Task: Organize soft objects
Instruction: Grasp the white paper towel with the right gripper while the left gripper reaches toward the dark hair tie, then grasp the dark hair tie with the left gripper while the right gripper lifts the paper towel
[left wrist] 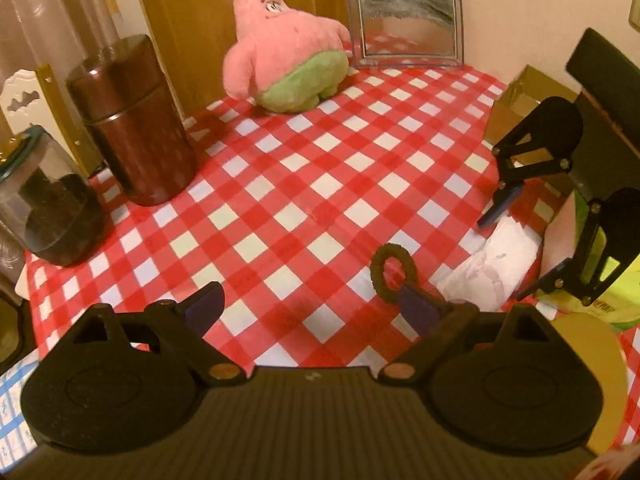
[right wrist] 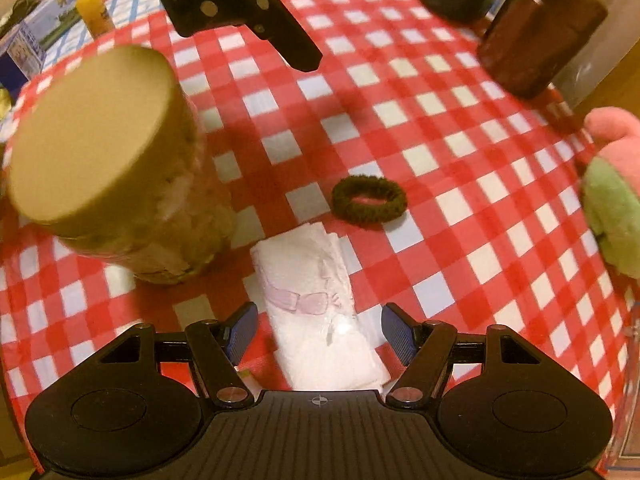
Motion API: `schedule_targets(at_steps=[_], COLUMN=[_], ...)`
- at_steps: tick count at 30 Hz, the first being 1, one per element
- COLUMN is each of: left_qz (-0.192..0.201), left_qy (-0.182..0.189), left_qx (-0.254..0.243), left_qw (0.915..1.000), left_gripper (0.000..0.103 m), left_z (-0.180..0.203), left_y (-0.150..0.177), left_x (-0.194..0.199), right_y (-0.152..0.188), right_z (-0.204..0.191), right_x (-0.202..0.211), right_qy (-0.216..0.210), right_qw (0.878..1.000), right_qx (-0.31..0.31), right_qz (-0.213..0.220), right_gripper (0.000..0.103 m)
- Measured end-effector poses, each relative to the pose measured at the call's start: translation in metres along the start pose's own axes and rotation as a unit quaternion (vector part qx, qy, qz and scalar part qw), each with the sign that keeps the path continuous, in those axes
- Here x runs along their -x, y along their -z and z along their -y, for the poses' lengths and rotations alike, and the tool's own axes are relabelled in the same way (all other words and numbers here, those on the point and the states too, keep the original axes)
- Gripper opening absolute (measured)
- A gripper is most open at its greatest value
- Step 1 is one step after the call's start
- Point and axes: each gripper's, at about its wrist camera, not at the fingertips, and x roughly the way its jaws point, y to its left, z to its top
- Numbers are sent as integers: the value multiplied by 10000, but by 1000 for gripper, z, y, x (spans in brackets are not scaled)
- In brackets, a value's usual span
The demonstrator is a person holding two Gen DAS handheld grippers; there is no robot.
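A pink and green star plush [left wrist: 280, 52] sits at the far side of the red checked table; its edge shows in the right wrist view [right wrist: 612, 184]. A dark hair scrunchie [right wrist: 369, 199] lies on the cloth, also seen in the left wrist view [left wrist: 394, 276] just ahead of my left gripper's right finger. A folded white cloth [right wrist: 320, 316] lies under my right gripper [right wrist: 322, 330], between its open fingers; it also shows in the left wrist view [left wrist: 492, 264]. My left gripper [left wrist: 312, 304] is open and empty. The right gripper also appears in the left wrist view [left wrist: 516, 256].
A brown canister [left wrist: 136, 120] and a glass jar with dark contents [left wrist: 48, 204] stand at the left. A clear picture frame [left wrist: 406, 22] stands at the back. A jar with a tan lid [right wrist: 116, 160] stands left of the white cloth. A cardboard box [left wrist: 524, 96] is past the right edge.
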Motion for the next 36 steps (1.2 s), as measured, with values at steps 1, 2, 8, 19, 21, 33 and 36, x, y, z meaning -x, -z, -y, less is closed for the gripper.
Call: schedule_targets(at_steps=[1,2,8,19,21,33,36], left_qz=[-25,-63,-169,-289,-301,-891,-1051], left_qy=[-1,-7,47,319,397,966,1019], left_qx=[-2,8,102,179,179,97,72], left_qw=[10000,10000,9998,9989,9986,9913,9892], left_gripper=[93,93,93,93,93,75,64], left_z=[0,-1,-6,2,6,34,39], left_y=[0,1,3,-3,-6,-26,-27], left_x=[-5,-9,-26,-52,-58,-106,-115], right_y=[-1,-2,-4,0,3,30,38], right_z=[1,3,3,14,19,68,75], right_x=[-5,-10,-28,-25,-17,20,23], right_qy=[-11,-30,-81,-233,-92,849,943], right_qw=[10000,10000,9993,9994,9992,9752,9688], right_qx=[0,7,207,-226,-393,-1979,-2218], right_qz=[-46,-90,-305,-87,15,517,574], right_gripper=[69,69,69,40,38,36,36])
